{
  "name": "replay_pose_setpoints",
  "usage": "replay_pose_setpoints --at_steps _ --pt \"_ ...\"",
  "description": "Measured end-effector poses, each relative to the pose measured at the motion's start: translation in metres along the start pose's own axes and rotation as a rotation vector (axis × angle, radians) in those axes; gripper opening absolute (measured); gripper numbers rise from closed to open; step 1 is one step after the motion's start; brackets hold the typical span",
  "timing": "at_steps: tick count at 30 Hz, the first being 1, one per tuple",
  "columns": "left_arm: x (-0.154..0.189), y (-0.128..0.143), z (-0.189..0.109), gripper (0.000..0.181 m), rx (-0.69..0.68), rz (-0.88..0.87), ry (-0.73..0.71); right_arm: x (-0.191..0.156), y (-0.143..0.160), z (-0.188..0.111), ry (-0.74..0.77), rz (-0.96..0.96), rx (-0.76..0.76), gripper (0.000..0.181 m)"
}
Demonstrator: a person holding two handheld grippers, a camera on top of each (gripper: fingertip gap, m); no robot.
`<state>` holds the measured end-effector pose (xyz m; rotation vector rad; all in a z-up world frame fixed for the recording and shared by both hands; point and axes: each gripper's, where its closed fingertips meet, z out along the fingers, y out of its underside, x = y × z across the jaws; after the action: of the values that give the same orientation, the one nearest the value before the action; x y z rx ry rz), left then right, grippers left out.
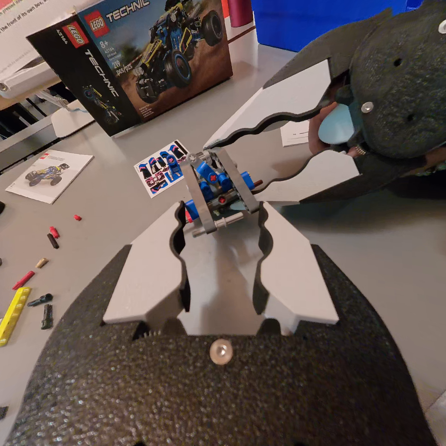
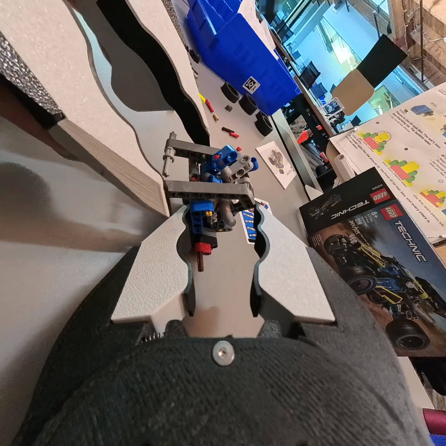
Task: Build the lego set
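Partly built lego assembly (image 1: 213, 190) of grey perforated beams and blue connectors, held between both tools: left hand-held gripper (image 1: 219, 208) clamps its near end; right hand-held gripper (image 2: 220, 212) grips its blue block, above the smooth grey counter (image 1: 337, 253).

1. The set box (image 1: 144, 60) carried a red brand logo, a series name, an age mark, a set number and a piece count on its front and side.
2. The booklet (image 1: 48, 175) had a small red logo.
3. The sticker sheet (image 1: 159, 169) bore tiny lettering, unreadable.
4. A code tag (image 2: 251, 85) sat on the blue bin (image 2: 231, 55).
5. A printed sheet (image 2: 398, 144) held lines of instructions.
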<state>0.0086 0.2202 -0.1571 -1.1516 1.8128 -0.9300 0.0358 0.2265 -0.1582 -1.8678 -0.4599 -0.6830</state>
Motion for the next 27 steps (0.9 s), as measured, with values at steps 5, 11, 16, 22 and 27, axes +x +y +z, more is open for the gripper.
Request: replay_pose_setpoints --at_steps 5,11,16,22,27 --pt "-0.001 -0.001 0.0 0.057 0.017 0.026 -0.01 0.001 0.0 0.0 0.009 -0.001 -0.005 0.05" --pt "-0.006 -0.003 -0.005 0.055 0.045 0.038 -0.062 0.001 0.0 0.002 0.017 0.018 -0.017 0.049" --pt "-0.006 0.006 -0.012 0.059 0.004 0.041 -0.08 0.005 0.003 0.003 0.076 0.038 -0.075 0.049" --pt "-0.009 0.009 -0.008 0.055 -0.019 -0.072 -0.018 0.003 0.002 0.005 0.104 0.041 -0.104 0.049" --pt "-0.014 0.01 -0.01 0.029 -0.017 -0.038 -0.048 -0.001 0.006 0.006 0.119 0.037 -0.167 0.035"
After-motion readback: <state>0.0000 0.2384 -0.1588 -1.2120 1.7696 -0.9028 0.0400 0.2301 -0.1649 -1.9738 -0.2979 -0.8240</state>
